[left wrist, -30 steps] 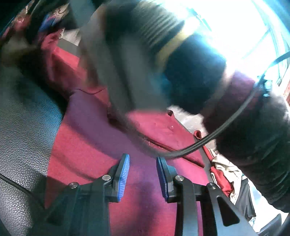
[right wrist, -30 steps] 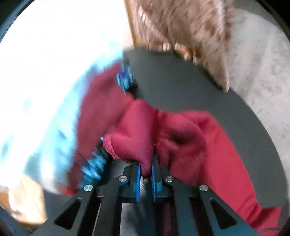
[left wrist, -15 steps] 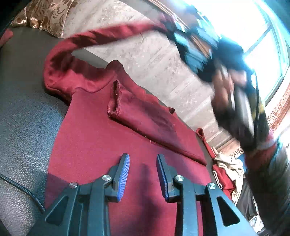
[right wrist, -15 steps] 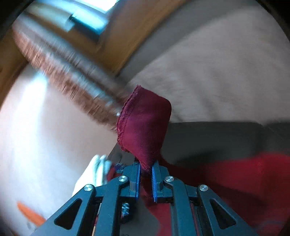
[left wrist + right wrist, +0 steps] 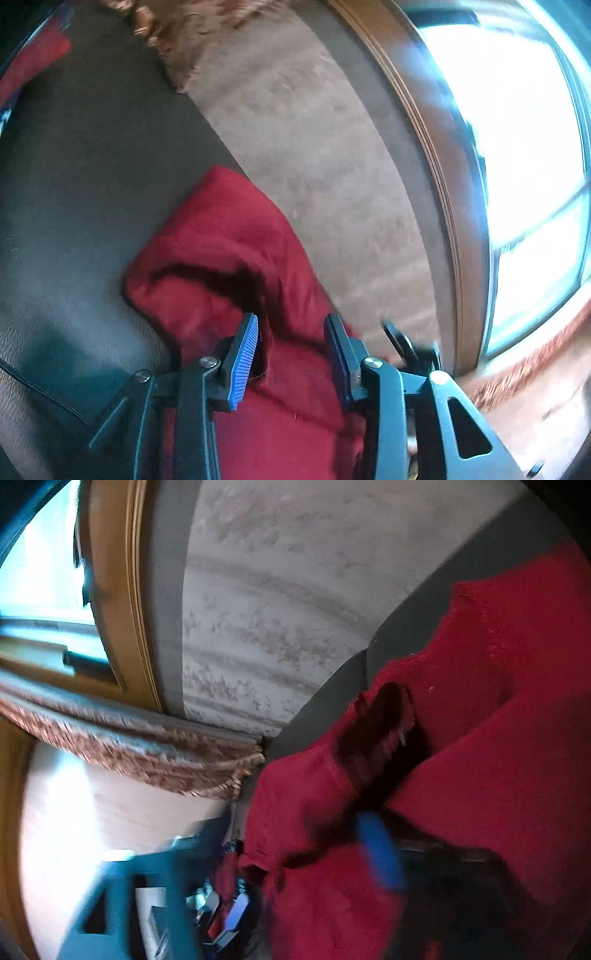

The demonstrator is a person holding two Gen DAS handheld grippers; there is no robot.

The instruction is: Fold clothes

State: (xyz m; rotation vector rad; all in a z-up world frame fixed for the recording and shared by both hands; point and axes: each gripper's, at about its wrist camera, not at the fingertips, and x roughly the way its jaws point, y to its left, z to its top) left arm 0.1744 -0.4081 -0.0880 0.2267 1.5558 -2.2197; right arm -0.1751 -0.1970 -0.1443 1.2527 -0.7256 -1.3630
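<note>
A dark red garment [image 5: 229, 236] lies on a dark grey leather surface [image 5: 81, 184]. In the left wrist view its far corner is bunched into a fold. My left gripper [image 5: 291, 354] hangs over that fold with its jaws opening; red cloth lies between and below the blue pads, which do not press on it. The right wrist view is blurred. There the garment [image 5: 509, 709] shows a sleeve cuff [image 5: 380, 731] lying loose ahead of my right gripper [image 5: 280, 867]. Its jaws are opening wide and nothing is held between them; one blue pad [image 5: 376, 853] shows.
A mottled plaster wall [image 5: 314, 155] rises behind the leather surface. A wooden window frame [image 5: 443, 177] with a bright pane stands to the right, and a patterned fringed cloth [image 5: 155, 753] hangs by it. A thin black cable [image 5: 37, 387] crosses the leather at the left.
The right gripper has let go of the red sleeve cuff and spread its jaws. The left gripper has moved up to the garment's far fold and widened. The person's arm has left the left view.
</note>
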